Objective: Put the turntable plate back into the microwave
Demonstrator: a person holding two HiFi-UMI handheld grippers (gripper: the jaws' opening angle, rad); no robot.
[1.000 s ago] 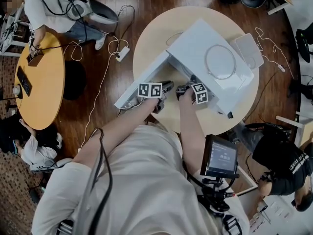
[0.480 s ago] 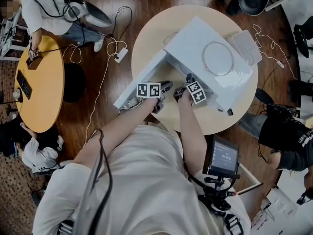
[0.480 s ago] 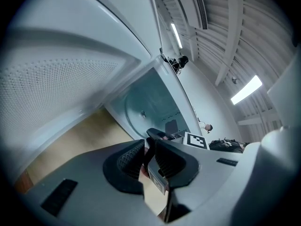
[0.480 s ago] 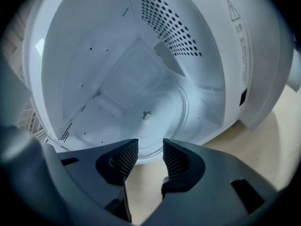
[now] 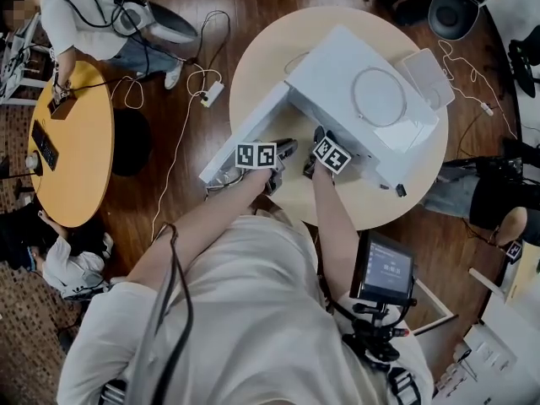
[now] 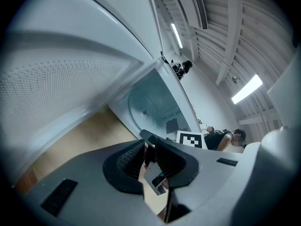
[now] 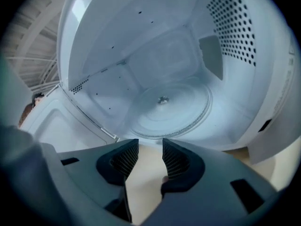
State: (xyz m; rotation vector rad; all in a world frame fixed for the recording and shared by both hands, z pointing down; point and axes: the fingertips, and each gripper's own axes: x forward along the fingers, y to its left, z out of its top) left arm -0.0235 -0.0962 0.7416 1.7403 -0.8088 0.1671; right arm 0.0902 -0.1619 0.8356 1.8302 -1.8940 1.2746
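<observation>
While a person leans over a round beige wooden table (image 5: pixel 257 57), both handheld grippers sit at the mouth of a boxy white microwave (image 5: pixel 325 66) whose door (image 5: pixel 245 137) is swung open. The left gripper (image 6: pixel 150 150) has its jaws pressed together, empty. The right gripper (image 7: pixel 150 157) has its jaws apart, empty, facing the cavity, where a round clear glass turntable plate (image 7: pixel 164 109) lies flat on the floor. A thin round outline (image 5: pixel 377 97) also shows on the microwave's top; I cannot tell what it is.
</observation>
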